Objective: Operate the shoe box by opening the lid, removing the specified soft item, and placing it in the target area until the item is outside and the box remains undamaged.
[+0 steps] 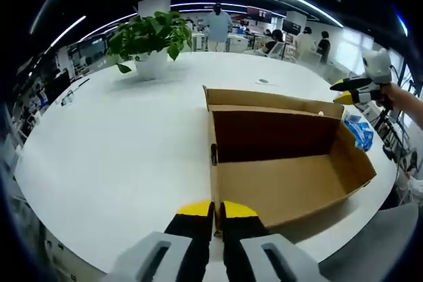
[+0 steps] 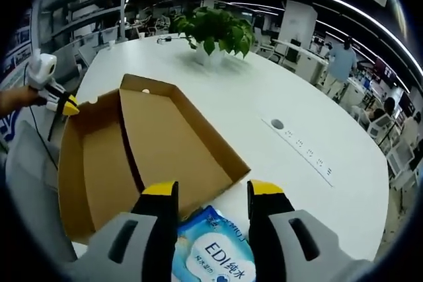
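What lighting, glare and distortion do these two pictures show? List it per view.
Left gripper view: ceiling light strips bend into arcs, the white table bows with fisheye curvature, and the open cardboard box has a shaded back wall. Right gripper view: the table's far side is brightly lit, and the wipes pack sits sharp between claw fingers.

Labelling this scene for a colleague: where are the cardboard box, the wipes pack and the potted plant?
cardboard box (image 1: 277,186): left gripper view, on its inner floor.
wipes pack (image 2: 215,250): right gripper view, on its printed front.
potted plant (image 2: 213,28): right gripper view, on its leaves.
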The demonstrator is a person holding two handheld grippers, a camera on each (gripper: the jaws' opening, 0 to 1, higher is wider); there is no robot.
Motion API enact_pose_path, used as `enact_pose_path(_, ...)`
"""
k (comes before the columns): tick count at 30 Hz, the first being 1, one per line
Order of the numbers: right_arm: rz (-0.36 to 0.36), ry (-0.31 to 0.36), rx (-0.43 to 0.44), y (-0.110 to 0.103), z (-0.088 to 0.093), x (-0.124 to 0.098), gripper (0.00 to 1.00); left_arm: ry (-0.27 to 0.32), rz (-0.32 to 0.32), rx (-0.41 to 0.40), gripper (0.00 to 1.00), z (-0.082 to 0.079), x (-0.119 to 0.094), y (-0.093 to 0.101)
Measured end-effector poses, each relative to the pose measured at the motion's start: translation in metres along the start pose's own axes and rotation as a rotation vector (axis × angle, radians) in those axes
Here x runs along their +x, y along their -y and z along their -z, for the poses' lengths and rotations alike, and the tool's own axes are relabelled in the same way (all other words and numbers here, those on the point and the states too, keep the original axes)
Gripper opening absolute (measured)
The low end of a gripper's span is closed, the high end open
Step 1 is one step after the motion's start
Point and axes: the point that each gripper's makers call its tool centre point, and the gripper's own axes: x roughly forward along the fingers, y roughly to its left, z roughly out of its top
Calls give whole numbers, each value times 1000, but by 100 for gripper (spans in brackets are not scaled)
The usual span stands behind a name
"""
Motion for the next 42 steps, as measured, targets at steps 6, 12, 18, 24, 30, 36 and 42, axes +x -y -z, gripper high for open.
enact_pose_path(6, -2, -18, 35, 0, 3, 7, 37, -7, -18, 2, 3, 0, 1, -1)
enact_pose_path(12, -10, -41, 77, 0, 8, 16, 36, -5, -31, -7, 3, 0, 2, -3)
enact_pose_path(18, -16, -49, 118, 3, 9, 25, 34, 4, -47, -20, 2, 0, 4, -5)
enact_pose_path(24, -20, -55, 155, 3, 9, 32, 33, -2, -50, -24, 2, 1, 5, -6)
enact_pose_path(30, -22, -70, 184, 5, 12, 41, 32, -3, -47, -29, 2, 1, 5, -7)
enact_pose_path(36, 4, -76, 192, 10, 12, 48, 30, -3, -52, -31, 2, 2, 5, -7)
enact_pose_path(42, 45, -72, 215, 19, 6, 57, 29, -5, -48, -38, 2, 2, 6, -7)
